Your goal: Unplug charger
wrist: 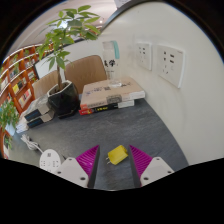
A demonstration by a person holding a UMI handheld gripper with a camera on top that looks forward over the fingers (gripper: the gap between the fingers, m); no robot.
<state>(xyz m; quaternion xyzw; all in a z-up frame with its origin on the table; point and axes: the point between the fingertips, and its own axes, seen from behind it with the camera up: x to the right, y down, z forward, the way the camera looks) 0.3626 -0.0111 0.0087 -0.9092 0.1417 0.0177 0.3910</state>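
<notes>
A small yellow charger (118, 154) lies on the grey table top (120, 125), its metal prongs pointing left and free of any socket. It sits between my fingers, with a gap to the left pad (88, 158) and a smaller gap to the right pad (140, 160). My gripper (114, 160) is open around it. Two white wall sockets (144, 54) (170, 64) are on the white wall beyond, to the right; nothing is plugged into them.
A stack of books (110, 95) lies ahead against the wall. A potted plant in a black pot (63, 98) stands to its left, before a brown box (85, 72). A bookshelf (20, 75) is at the far left.
</notes>
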